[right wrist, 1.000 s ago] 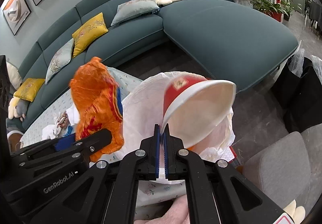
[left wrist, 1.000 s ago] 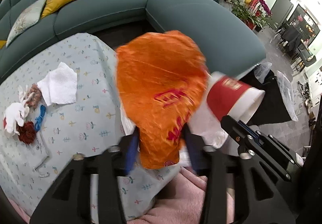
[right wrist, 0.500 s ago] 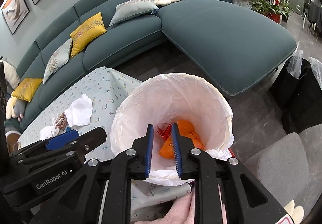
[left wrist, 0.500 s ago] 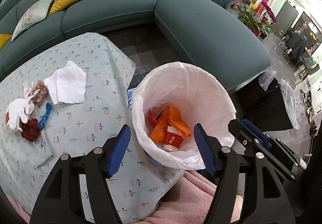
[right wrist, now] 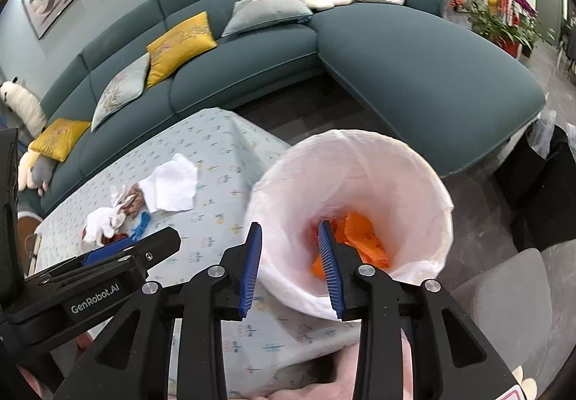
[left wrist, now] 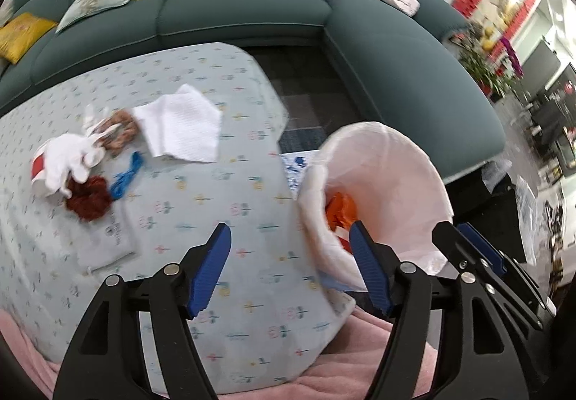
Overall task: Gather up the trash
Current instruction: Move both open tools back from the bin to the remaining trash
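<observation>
Lying crumpled in the white-lined round trash bin (right wrist: 360, 191), the orange plastic wrapper (right wrist: 363, 238) sits at the bottom. Left gripper (left wrist: 289, 267) and right gripper (right wrist: 289, 267) both have fingers spread wide (nothing held). A white paper napkin (left wrist: 183, 128) lies far left on the table (left wrist: 223, 205).

the bin (right wrist: 414, 162) stands off the table (left wrist: 223, 191)'s right edge, touching or just beside it. inside the bin, at the bottom, lies a crumpled wrapper (right wrist: 363, 238). on the table, well left of the bin, a paper napkin (left wrist: 183, 128) lies flat; a small heap (left wrist: 79, 166) of scraps sits just left of the napkin, touching its left edge. behind the table and bin runs the sofa (right wrist: 414, 54), with cushions (right wrist: 180, 42) on it. the left gripper (left wrist: 289, 267) is over the table's near edge, left of the bin; the right gripper (right wrist: 289, 268) is over the bin's near rim.
</observation>
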`<state>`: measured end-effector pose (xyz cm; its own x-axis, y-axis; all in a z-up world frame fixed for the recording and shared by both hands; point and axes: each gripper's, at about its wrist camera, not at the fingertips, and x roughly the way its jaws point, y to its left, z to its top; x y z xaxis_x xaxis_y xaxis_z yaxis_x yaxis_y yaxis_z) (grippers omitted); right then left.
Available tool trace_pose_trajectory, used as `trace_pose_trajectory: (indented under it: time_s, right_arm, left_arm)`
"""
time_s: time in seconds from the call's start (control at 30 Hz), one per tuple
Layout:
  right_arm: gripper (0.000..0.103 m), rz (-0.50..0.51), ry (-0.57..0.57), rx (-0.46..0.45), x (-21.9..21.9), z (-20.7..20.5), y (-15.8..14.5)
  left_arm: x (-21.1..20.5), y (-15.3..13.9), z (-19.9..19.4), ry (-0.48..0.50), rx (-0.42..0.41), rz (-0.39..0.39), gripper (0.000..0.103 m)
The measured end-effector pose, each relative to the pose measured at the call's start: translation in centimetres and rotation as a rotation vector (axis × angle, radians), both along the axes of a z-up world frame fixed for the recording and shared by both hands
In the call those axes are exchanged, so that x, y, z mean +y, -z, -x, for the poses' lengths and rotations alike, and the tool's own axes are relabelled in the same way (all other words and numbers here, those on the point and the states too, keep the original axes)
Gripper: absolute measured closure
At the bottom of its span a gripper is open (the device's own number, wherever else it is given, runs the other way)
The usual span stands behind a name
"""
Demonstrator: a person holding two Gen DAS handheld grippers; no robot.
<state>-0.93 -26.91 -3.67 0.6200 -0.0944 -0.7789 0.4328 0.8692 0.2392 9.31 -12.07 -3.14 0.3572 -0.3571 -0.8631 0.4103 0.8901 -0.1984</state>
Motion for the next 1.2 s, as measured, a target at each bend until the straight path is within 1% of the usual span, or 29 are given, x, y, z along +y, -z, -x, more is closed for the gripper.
trace_pose_trajectory:
  time_s: [0.1, 0.2, 0.27, 0.37, 0.5, 0.6, 0.97, 1.2]
  right_arm:
    - [0.066, 0.005, -0.022, 0.001, 1.3, -0.5, -0.3]
    - [0.065, 0.01, -0.047, 0.003, 2.8, -1.0, -0.5]
    - [0.065, 0.014, -0.065, 0.006, 3.7, -1.4, -0.6]
    - [0.065, 0.022, -0.094, 0.012, 5.3, -2.1, -0.7]
    - [0.065, 0.033, -0.137, 0.02, 7.6, -2.9, -0.8]
    - [0.064, 0.039, -0.163, 0.025, 9.2, -3.7, -0.8]
    - [0.064, 0.04, -0.281, 0.069, 16.3, -7.0, 0.5]
    - [0.064, 0.026, -0.33, 0.095, 19.7, -9.5, 1.8]
  left_arm:
    - [1.8, 0.0, -0.5, -0.034, 0.003, 0.005, 0.038]
    - [3.8, 0.1, -1.1, -0.069, 0.009, 0.009, 0.036]
    - [5.2, 0.2, -1.4, -0.096, 0.011, 0.012, 0.032]
    - [7.3, 0.5, -1.8, -0.136, 0.012, 0.014, 0.031]
    - [10.1, 0.9, -2.2, -0.179, 0.033, 0.022, 0.03]
    - [12.2, 1.2, -2.6, -0.212, 0.035, 0.02, 0.026]
    - [19.4, 2.0, -4.9, -0.323, 0.054, 0.033, 0.026]
    - [23.8, 2.7, -8.2, -0.381, 0.076, 0.05, 0.026]
